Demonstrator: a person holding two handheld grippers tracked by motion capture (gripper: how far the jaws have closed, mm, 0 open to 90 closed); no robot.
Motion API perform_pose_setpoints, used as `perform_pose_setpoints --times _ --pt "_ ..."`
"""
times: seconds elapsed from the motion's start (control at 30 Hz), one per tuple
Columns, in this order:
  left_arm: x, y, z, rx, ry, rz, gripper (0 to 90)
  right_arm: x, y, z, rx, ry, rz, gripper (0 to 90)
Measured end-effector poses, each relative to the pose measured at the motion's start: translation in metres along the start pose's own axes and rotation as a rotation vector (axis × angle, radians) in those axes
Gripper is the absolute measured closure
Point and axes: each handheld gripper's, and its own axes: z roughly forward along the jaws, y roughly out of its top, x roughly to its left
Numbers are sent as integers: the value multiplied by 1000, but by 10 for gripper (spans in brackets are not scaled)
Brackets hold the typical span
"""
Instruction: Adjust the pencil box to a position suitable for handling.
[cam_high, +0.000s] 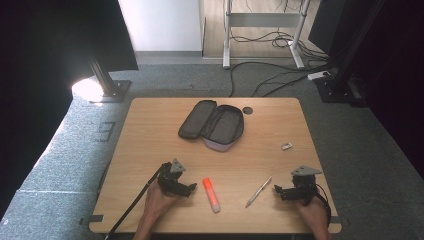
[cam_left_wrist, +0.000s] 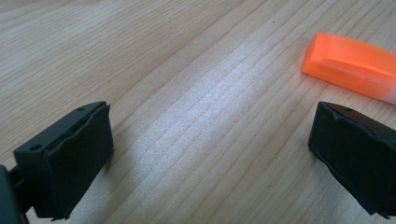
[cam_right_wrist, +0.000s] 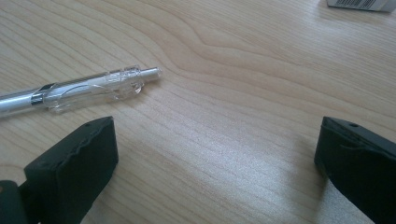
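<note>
An orange highlighter (cam_high: 211, 194) lies near the table's front edge, between the two hands. My left gripper (cam_high: 191, 188) rests on the wood just left of it, jaws open and pointing at it. In the left gripper view the highlighter's orange cap (cam_left_wrist: 355, 65) lies beyond the right jaw, and nothing is between the jaws of that gripper (cam_left_wrist: 212, 135). A clear pen (cam_high: 258, 191) lies slanted to the right of the highlighter. My right gripper (cam_high: 277, 192) sits just right of the pen, open. In the right gripper view the pen (cam_right_wrist: 88, 88) lies ahead of the left jaw of the empty gripper (cam_right_wrist: 217, 140).
An open black pencil case (cam_high: 212, 124) lies at the middle back of the wooden table (cam_high: 150, 150). A small white labelled item (cam_high: 286, 146) (cam_right_wrist: 359, 3) sits at the right. A round cable hole (cam_high: 248, 110) is behind the case. Cables and stand legs are on the floor beyond.
</note>
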Motion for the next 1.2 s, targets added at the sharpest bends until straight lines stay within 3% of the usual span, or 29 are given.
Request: perform_pose_setpoints --times 0.23,0.5,0.7,0.97,1.2 --pt "2 2 -2 11 14 5 0 0 0 0 0 0 0 0" --pt "3 12 -11 -5 -18 12 23 0 0 0 0 0 0 0" --pt "2 23 -14 -10 -22 25 37 0 0 0 0 0 0 0" --pt "1 38 -9 -24 -60 31 67 0 0 0 0 0 0 0" --pt "-1 54 -4 -9 -63 66 95 0 0 0 0 0 0 0"
